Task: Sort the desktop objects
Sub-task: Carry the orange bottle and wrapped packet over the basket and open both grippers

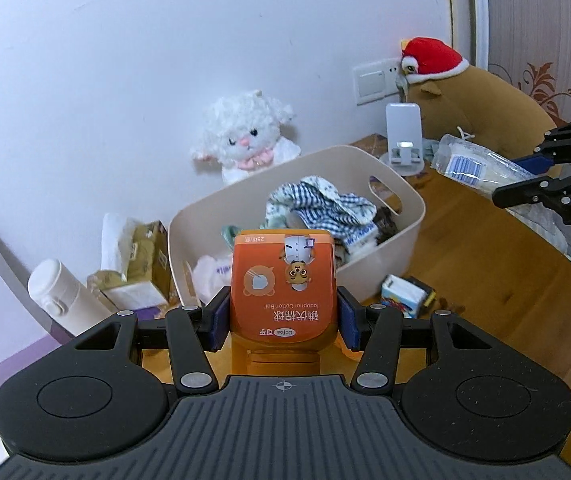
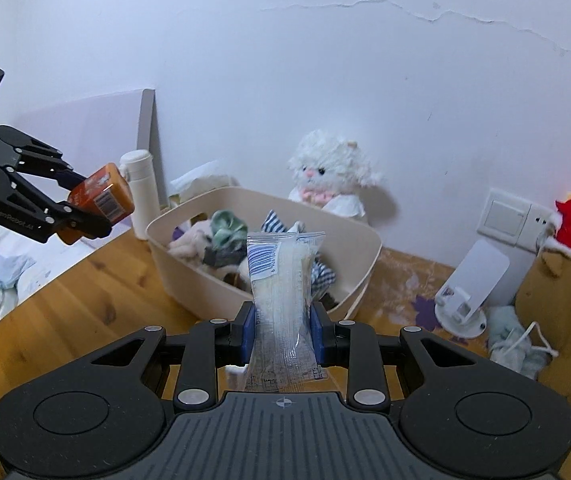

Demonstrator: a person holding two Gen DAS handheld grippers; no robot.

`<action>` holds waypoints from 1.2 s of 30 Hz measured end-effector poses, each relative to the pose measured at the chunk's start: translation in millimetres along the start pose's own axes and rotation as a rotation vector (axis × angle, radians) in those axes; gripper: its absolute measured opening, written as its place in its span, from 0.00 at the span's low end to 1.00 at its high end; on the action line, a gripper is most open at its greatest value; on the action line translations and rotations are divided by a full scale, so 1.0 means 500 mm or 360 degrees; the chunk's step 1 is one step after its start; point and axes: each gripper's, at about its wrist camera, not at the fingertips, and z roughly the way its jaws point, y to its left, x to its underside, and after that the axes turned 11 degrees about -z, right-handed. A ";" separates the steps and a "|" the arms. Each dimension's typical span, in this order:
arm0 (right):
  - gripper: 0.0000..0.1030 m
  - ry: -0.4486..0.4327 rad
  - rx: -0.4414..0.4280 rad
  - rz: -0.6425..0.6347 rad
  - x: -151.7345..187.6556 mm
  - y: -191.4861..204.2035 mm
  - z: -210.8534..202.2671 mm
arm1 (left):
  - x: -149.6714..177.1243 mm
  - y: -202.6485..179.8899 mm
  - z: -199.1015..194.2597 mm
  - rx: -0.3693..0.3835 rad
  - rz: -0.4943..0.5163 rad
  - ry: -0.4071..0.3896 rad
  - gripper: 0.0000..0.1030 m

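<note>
Left of the cream plastic storage bin (image 1: 401, 216) that sits on the wooden tabletop (image 1: 485, 264), a white insulated bottle (image 1: 59, 292) and an open tissue box (image 1: 141, 268) stand against the wall, probably staying put. Your left gripper (image 1: 283, 320) clamps the orange plastic cotton-ball container (image 1: 283, 284) by its two flat sides, label facing the camera upside down, lifted clear of the tabletop just in front of the bin's near wall; that side grip should let you tip it over the rim. The bin already holds crumpled checked cloth (image 1: 317, 204). To the bin's right, your right gripper (image 2: 281, 332) pinches a clear sealed plastic pouch (image 2: 281, 280) low on its body, so the soft film stands up and stays visible, also near the bin. Both items look ready to drop in.
</note>
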 end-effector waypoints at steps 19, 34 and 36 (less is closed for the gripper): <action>0.26 -0.0011 0.0122 0.0004 -0.094 -0.059 0.118 | -0.098 0.046 0.121 0.0005 -0.0014 -0.0064 0.52; 0.26 0.0036 0.0151 0.0104 -0.144 -0.077 0.251 | -0.117 0.050 0.242 -0.0010 -0.0001 0.0026 0.52; 0.26 0.0046 0.0151 0.0124 -0.147 -0.080 0.269 | -0.118 0.048 0.257 -0.0003 0.0006 0.0041 0.52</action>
